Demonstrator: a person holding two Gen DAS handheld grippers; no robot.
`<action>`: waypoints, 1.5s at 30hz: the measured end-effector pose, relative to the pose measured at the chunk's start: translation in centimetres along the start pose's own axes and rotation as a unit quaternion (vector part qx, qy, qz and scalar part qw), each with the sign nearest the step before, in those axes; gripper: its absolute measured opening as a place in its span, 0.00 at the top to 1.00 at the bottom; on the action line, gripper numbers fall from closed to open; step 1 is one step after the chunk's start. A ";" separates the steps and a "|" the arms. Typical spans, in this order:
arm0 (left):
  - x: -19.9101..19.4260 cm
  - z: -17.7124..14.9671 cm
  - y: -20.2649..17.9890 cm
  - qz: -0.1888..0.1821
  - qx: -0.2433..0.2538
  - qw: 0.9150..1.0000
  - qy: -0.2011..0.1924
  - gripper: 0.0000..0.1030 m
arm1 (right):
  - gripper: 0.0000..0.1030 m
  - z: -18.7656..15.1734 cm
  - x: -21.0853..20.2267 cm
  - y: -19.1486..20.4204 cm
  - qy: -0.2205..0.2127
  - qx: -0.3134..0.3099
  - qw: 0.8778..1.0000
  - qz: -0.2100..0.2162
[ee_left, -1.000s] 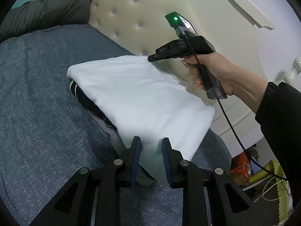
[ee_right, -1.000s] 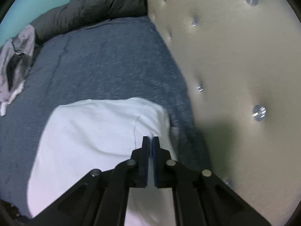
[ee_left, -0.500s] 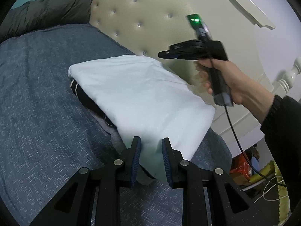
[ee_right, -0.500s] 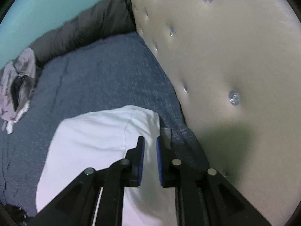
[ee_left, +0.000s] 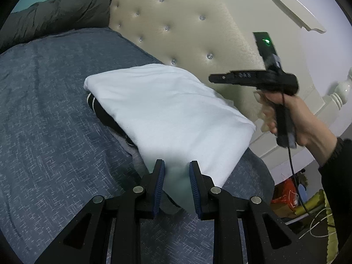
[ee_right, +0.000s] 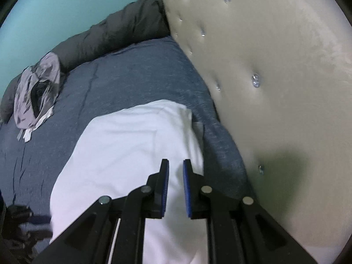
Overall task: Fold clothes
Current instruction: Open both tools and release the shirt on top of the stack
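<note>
Folded white garment (ee_left: 167,114) lying on a blue bed (ee_left: 48,101), atop darker clothes (ee_left: 105,115), near the tufted headboard (ee_left: 180,33). Left gripper (ee_left: 175,171) parted at its edge; right gripper (ee_right: 176,171) parted, above it.

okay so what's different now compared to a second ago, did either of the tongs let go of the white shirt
Yes. The right tongs, shut on the far edge of the white shirt a second ago, have opened and lifted up and away toward the headboard. The left tongs stay open, straddling the near edge. The shirt lies folded on the darker clothes as before.
</note>
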State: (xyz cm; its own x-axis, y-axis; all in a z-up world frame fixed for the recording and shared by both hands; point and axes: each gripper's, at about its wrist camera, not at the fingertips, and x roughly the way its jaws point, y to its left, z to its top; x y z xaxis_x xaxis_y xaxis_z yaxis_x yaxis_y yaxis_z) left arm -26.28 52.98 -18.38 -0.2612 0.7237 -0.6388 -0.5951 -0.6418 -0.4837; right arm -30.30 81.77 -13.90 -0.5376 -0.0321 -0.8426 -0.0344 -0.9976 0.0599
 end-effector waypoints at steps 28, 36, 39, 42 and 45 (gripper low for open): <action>-0.2 -0.8 -2.4 0.033 0.012 0.999 0.011 0.76 | 0.89 -14.1 -4.0 -1.0 -0.073 0.099 0.992 0.002; -1.1 -1.5 -2.4 0.045 0.002 0.999 0.013 0.76 | 0.89 -14.9 -6.1 -1.9 -0.099 0.143 0.985 -0.009; -2.2 -1.6 -2.8 0.048 0.004 0.999 0.010 0.75 | 0.89 -15.0 -7.7 -1.4 -0.115 0.149 0.982 -0.004; -3.7 -1.7 -3.5 0.050 0.006 0.999 0.002 0.75 | 0.89 -15.3 -9.6 -0.4 -0.128 0.149 0.980 -0.001; -5.5 -2.0 -4.3 0.049 0.008 0.999 -0.005 0.75 | 0.89 -15.7 -11.4 0.7 -0.140 0.149 0.979 0.002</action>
State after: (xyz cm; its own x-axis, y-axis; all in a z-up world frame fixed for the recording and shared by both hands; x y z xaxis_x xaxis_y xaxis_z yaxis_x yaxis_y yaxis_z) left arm -20.74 51.26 -13.95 -0.3259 0.6600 -0.6769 -0.5784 -0.7056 -0.4094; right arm -10.95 80.48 -12.62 -0.7465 0.0243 -0.6650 -0.2546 -0.9337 0.2517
